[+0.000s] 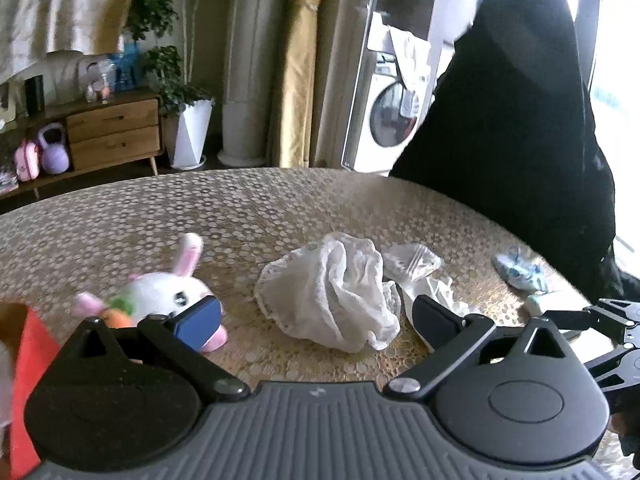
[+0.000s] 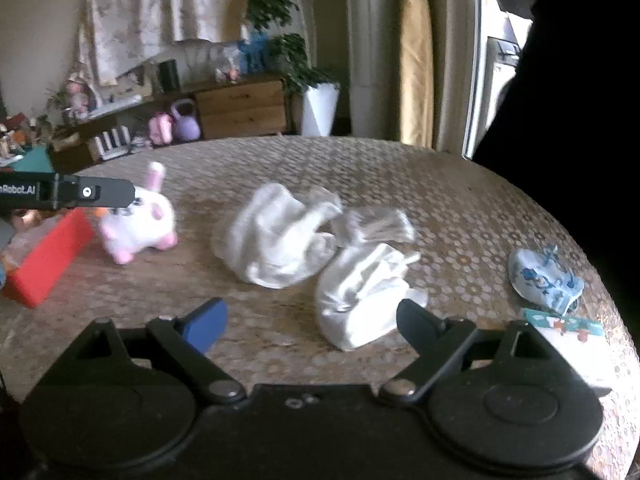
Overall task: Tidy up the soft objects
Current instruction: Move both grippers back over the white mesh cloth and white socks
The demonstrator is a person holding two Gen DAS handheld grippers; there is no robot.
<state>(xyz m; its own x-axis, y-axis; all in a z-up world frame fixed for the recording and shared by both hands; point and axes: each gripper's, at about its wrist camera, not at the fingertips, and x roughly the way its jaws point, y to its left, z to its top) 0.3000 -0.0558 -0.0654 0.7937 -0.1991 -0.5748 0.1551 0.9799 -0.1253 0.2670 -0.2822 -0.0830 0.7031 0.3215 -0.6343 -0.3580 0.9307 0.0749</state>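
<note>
White cloth point(image 1: 332, 292) lies mid-table point(image 1: 280, 208) (open cover all around).

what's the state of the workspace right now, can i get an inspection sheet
surface: round table under a dotted cover
job's things: plush rabbit at left; crumpled white cloth mid-table; second white bundle beside it; small blue patterned cloth at right
clutter: red box at left edge; clear plastic wrapper; printed card at right edge
grippers: left gripper and right gripper both open, holding nothing
cables: nothing seen
surroundings: wooden drawer unit, potted plant, washing machine, dark chair back
</note>
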